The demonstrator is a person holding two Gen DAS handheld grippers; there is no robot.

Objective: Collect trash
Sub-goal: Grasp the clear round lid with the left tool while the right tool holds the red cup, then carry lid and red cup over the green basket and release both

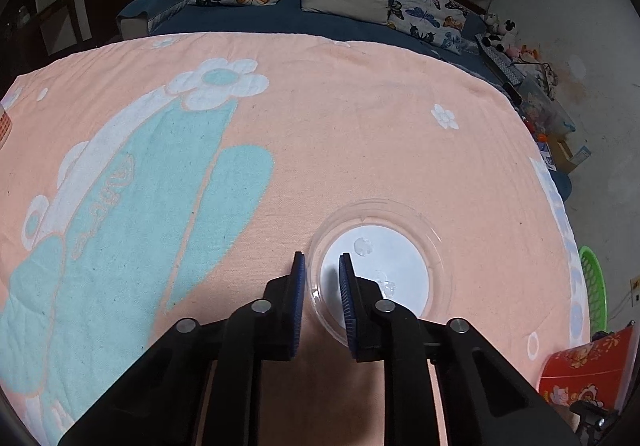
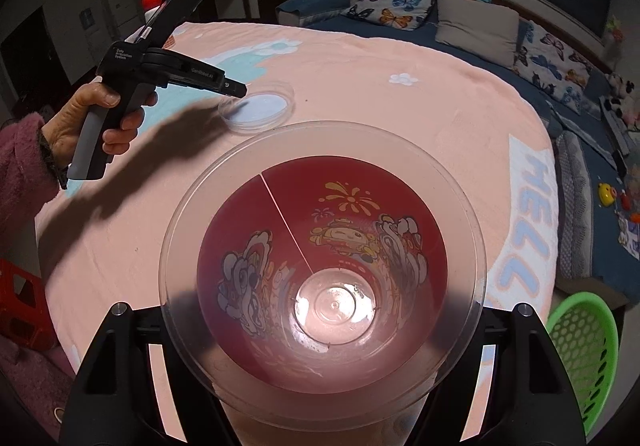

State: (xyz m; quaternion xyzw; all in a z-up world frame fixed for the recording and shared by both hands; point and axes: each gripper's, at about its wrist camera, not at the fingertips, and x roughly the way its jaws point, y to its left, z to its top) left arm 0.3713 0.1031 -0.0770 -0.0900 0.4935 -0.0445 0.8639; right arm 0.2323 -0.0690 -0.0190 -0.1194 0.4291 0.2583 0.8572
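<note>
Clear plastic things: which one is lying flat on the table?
The round lid on the pink cloth; the red cartoon cup is being held instead.

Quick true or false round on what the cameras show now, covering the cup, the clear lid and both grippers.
1. The right gripper holds a clear cup with a red printed band. True.
2. The clear round lid lies in the green basket. False: it lies on the pink blanket.
3. The left gripper has one of its fingers outside the lid's rim and the other inside. True.
4. The cup is stuffed with paper. False: its bare bottom shows and it looks empty.
5. The left gripper has lifted the lid off the blanket. False: the lid lies flat on it.
</note>
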